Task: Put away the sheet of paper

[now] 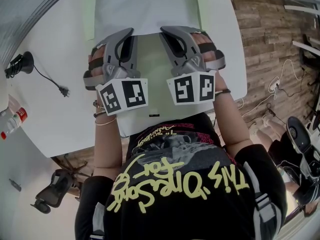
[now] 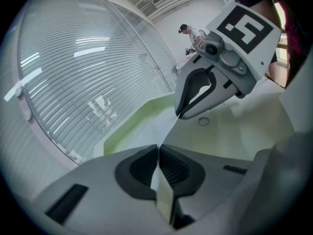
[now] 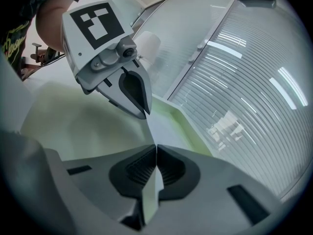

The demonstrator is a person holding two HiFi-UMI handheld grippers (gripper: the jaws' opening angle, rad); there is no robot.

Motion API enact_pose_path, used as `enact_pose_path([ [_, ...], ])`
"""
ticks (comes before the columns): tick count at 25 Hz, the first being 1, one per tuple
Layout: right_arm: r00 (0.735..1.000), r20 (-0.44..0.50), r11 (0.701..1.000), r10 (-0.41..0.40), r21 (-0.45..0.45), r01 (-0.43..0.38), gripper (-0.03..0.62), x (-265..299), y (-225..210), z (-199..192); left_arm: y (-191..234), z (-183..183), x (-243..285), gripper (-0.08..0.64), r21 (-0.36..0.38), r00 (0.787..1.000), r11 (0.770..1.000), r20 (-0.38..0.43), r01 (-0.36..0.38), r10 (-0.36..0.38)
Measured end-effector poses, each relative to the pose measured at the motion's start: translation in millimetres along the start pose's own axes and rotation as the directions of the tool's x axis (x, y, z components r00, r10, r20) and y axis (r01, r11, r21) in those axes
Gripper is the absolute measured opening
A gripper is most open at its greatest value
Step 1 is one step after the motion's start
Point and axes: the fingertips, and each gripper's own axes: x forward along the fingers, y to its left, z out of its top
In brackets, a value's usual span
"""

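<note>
Clenched shut with left gripper (image 2: 158, 151) and right gripper (image 3: 155, 151), side by side, on the near edge of the sheet of paper (image 1: 145, 6), thin white edge pinched between the black pads (image 2: 142, 168) of each. Held raised at that edge above a pale green tray (image 1: 88, 14), far part of the sheet spread over the tray with green rim showing on both sides. All on a white table (image 1: 50, 114), black plug and cable (image 1: 64, 90) and red-labelled bottle (image 1: 11, 123) off to the left, glass wall with blinds (image 3: 244, 82) beyond.
</note>
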Motion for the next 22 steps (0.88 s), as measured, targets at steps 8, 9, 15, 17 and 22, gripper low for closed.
enact_pose_path([
  [8, 1.0, -0.002, 1.0, -0.001, -0.01, 0.001, 0.008, 2.8, -2.1, 1.0, 3.1, -1.0, 2.0, 0.011, 0.009, 1.0, 1.0, -0.007, -0.009, 0.009],
  [9, 1.0, -0.003, 1.0, 0.0, -0.011, 0.0, 0.008, 3.1, -2.4, 1.1, 3.5, -1.0, 2.4, 0.012, 0.009, 1.0, 1.0, -0.007, -0.008, 0.008],
  [15, 1.0, -0.01, 1.0, 0.0, 0.003, 0.0, 0.008, 5.9, -6.1, 0.8, 6.5, -0.3, 5.5, 0.012, 0.014, 1.0, 1.0, -0.007, -0.012, 0.012],
  [17, 1.0, -0.012, 1.0, 0.001, 0.006, -0.001, 0.008, 6.5, -6.7, 0.6, 6.8, -0.3, 6.5, 0.012, 0.012, 1.0, 1.0, -0.009, -0.013, 0.013],
  [22, 1.0, -0.013, 1.0, -0.007, 0.0, 0.007, 0.008, 7.9, -9.5, 1.5, 9.0, -0.6, 8.3, 0.012, 0.005, 1.0, 1.0, -0.007, -0.016, 0.016],
])
